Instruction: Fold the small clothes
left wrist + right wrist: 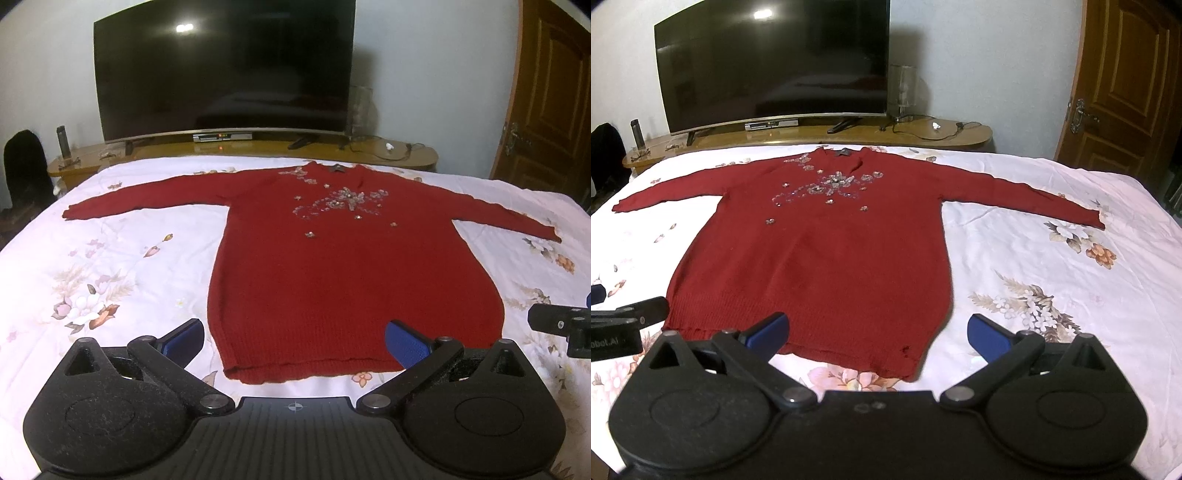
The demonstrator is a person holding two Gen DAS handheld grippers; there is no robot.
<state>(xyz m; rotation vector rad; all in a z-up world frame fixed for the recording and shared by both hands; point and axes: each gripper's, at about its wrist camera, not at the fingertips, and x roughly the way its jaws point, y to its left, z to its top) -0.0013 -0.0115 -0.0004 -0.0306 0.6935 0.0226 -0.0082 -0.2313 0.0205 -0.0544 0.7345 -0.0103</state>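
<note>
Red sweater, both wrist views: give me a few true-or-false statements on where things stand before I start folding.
1. The red sweater lies flat with both sleeves spread out. True.
2. The left gripper is shut on the hem. False: it is open, holding nothing.
3. The right gripper is open. True.
4. The sweater lies on bare wood. False: it lies on a floral bedsheet.
5. The television is showing a picture. False: its screen is dark.

Dark red sweater (332, 277), white floral bedsheet (129, 258), blue tool pads (404, 347)
</note>
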